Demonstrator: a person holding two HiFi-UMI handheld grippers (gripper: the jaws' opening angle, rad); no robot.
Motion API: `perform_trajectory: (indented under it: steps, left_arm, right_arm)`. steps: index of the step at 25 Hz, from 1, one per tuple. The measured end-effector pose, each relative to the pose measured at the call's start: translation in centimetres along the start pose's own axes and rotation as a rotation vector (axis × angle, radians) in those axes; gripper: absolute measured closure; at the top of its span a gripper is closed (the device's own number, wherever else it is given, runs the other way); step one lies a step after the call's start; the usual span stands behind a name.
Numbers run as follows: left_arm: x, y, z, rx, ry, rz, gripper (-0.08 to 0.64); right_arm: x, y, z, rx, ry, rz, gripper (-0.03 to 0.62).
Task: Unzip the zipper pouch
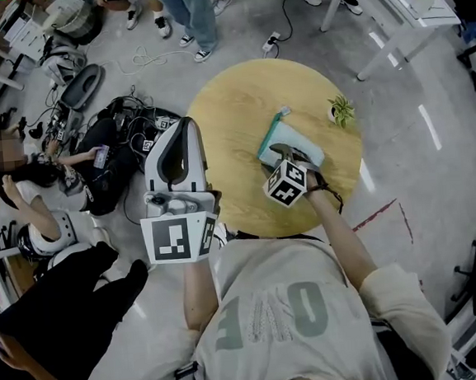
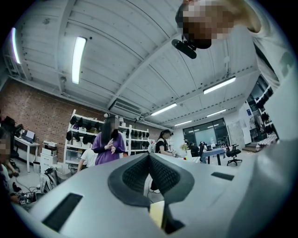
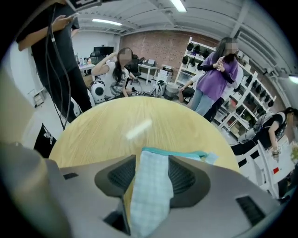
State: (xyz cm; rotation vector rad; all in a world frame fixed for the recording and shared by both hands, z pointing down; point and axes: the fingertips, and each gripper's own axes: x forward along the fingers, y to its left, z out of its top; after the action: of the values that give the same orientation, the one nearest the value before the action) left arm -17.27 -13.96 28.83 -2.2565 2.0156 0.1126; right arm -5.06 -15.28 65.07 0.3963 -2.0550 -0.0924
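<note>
A light checked zipper pouch with a teal zipper edge lies on the round wooden table, right of centre. My right gripper sits over its near end. In the right gripper view the pouch runs up between the parted jaws of the right gripper, which stands open, and the teal edge lies across just beyond the tips. My left gripper is raised off the table's left edge, shut and empty. In its own view, the left gripper points up towards the room and ceiling.
A small potted plant stands near the table's right rim. Cables, gear and a seated person crowd the floor to the left. A white table stands at the back right. Other people stand beyond the table's far side.
</note>
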Motion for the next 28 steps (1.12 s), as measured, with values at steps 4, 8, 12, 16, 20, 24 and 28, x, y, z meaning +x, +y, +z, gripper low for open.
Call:
perform_trajectory:
  steps: [4, 8, 12, 16, 20, 24, 28]
  left_arm:
    - [0.1, -0.1, 0.1, -0.001, -0.003, -0.001, 0.534]
    - [0.3, -0.3, 0.3, -0.004, -0.011, -0.005, 0.534]
    - [0.7, -0.9, 1.0, -0.002, -0.023, -0.011, 0.534]
    - [0.7, -1.3, 1.5, 0.012, -0.038, -0.017, 0.534]
    - [0.6, -1.4, 2.1, 0.03, -0.051, -0.016, 0.534]
    - [0.7, -1.7, 2.3, 0.054, -0.064, -0.016, 0.534]
    - [0.9, -2.0, 2.7, 0.065, -0.088, -0.019, 0.534]
  right_arm:
    - [-1.4, -1.0, 1.4, 0.051, -0.063, 0.018, 0.351]
    - [-3.8, -3.2, 3.6, 0.052, -0.131, -0.012, 0.342]
    - [-8.1, -7.6, 6.7, 0.088, -0.243, -0.121, 0.342]
    - [-14.5, -12.2, 10.3, 0.189, -0.433, -0.269, 0.352]
    - [-22.1, -15.3, 13.0, 0.3, -0.65, -0.428, 0.419]
    - [-28.1, -16.3, 13.5, 0.363, -0.814, -0.553, 0.491]
    - [-32.4, -16.3, 13.2, 0.365, -0.903, -0.685, 0.546]
